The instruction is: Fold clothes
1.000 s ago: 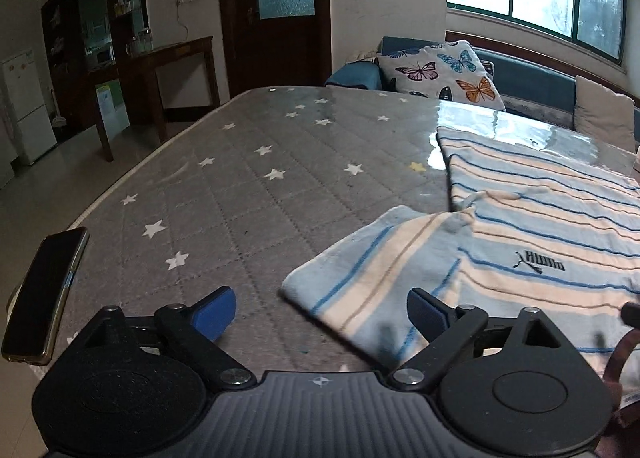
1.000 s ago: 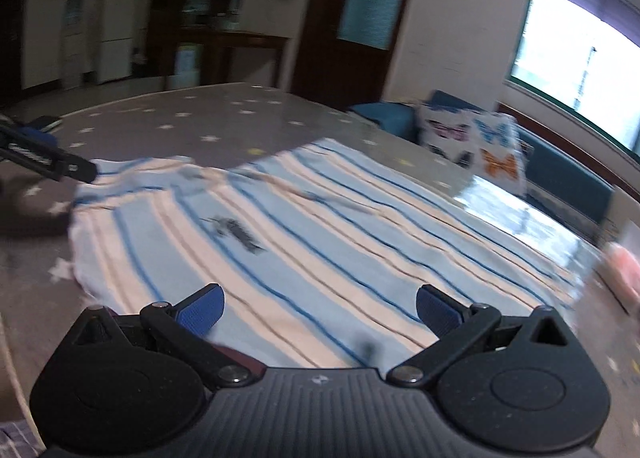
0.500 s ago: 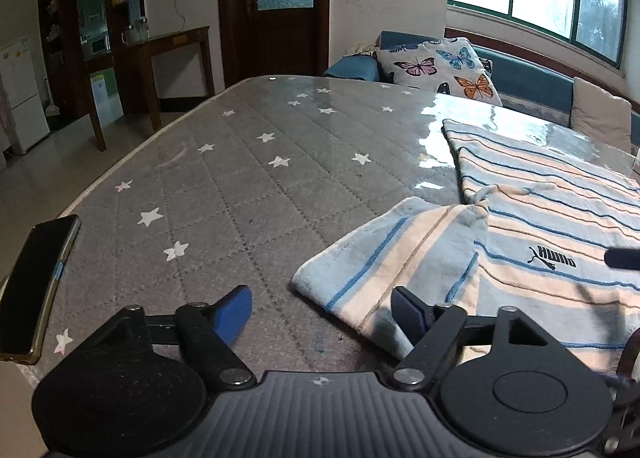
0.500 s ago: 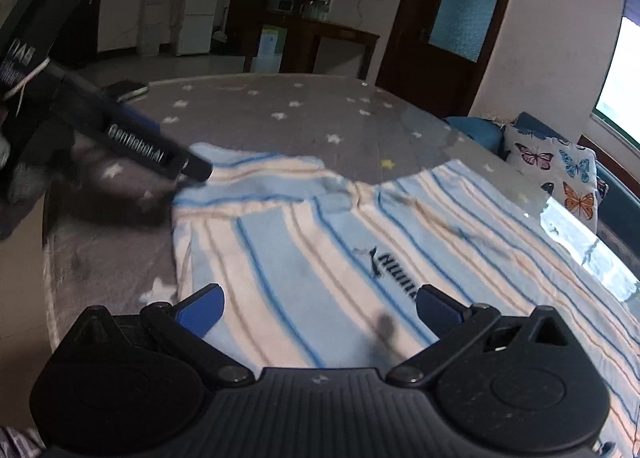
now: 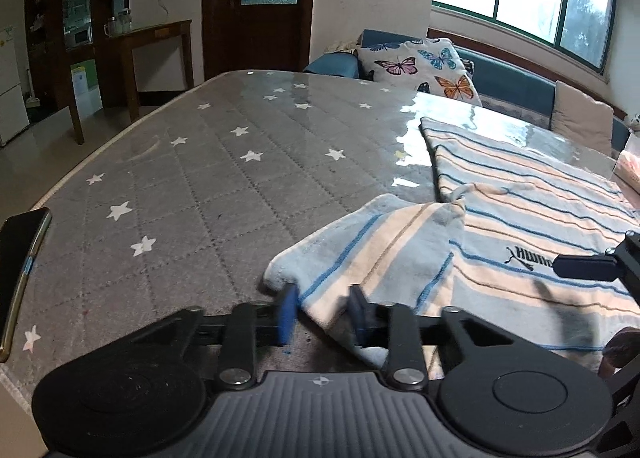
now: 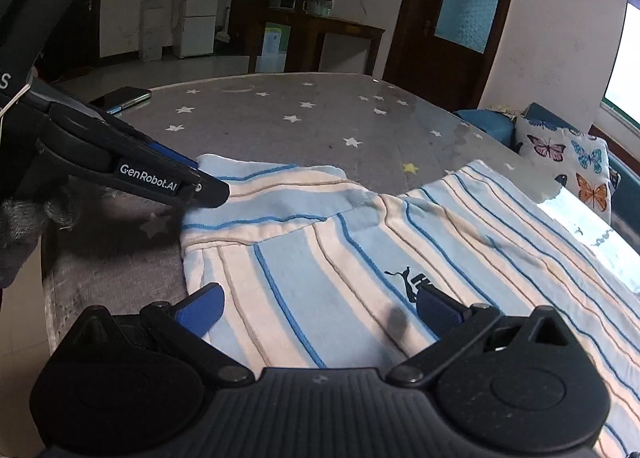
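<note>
One striped shirt [image 5: 520, 234], one phone [image 5: 20, 266], two claws: left claw [image 5: 322, 314] just closing on sleeve.

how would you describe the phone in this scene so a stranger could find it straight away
Start from the grey star-patterned table that fills the room's middle. The striped shirt lies on one side; the phone lies apart from it on bare surface, at the table's edge. It is the only dark, flat, glossy slab there, with a thin metallic rim.
</note>
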Action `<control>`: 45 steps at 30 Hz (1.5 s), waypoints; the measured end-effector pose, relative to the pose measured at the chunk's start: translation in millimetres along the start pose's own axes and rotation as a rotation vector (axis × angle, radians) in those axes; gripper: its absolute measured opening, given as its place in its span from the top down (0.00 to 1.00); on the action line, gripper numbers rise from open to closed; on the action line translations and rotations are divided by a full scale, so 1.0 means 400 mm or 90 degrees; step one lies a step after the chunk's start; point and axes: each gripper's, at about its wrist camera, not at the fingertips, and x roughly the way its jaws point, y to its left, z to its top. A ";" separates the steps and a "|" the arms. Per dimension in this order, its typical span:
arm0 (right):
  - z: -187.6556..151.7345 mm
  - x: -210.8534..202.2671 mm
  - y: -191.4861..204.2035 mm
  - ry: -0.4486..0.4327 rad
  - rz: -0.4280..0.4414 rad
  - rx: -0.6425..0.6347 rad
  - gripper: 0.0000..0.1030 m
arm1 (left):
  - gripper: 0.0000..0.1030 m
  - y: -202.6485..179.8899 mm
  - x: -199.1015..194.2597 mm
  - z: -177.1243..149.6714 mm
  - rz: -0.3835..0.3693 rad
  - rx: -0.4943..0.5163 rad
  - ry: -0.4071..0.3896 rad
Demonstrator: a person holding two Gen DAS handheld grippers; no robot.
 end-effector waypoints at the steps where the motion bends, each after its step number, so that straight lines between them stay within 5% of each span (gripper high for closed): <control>1: -0.001 -0.002 -0.002 0.001 0.001 0.003 0.00 | 0.85 0.000 -0.003 0.000 -0.006 -0.003 -0.002; 8: 0.001 -0.001 -0.012 -0.002 0.006 0.017 0.00 | 0.95 -0.024 -0.055 0.021 -0.066 -0.010 -0.043; 15: -0.009 -0.031 -0.043 -0.007 -0.006 0.042 0.00 | 0.95 -0.090 -0.136 0.027 -0.162 0.055 -0.087; 21: -0.023 -0.034 -0.072 0.003 -0.012 0.064 0.00 | 0.90 -0.047 -0.099 0.011 -0.054 0.033 -0.040; 25: -0.021 -0.021 -0.062 0.006 -0.010 0.061 0.00 | 0.49 -0.014 -0.071 -0.003 0.018 0.010 -0.024; 30: -0.007 -0.002 -0.046 0.007 -0.005 0.051 0.00 | 0.49 0.016 -0.019 0.000 0.040 -0.031 0.006; 33: -0.001 0.007 -0.035 0.008 -0.003 0.045 0.00 | 0.51 0.021 -0.001 0.000 0.039 -0.038 0.008; 37: 0.005 0.015 -0.029 0.008 0.001 0.046 0.00 | 0.83 0.026 0.004 0.007 0.030 -0.038 0.000; 39: 0.008 0.023 -0.024 0.011 0.001 0.047 0.00 | 0.92 0.034 0.002 0.012 0.010 -0.050 0.003; 45: 0.012 0.027 -0.008 0.004 0.006 0.043 0.00 | 0.96 0.013 -0.042 0.031 -0.044 -0.042 -0.041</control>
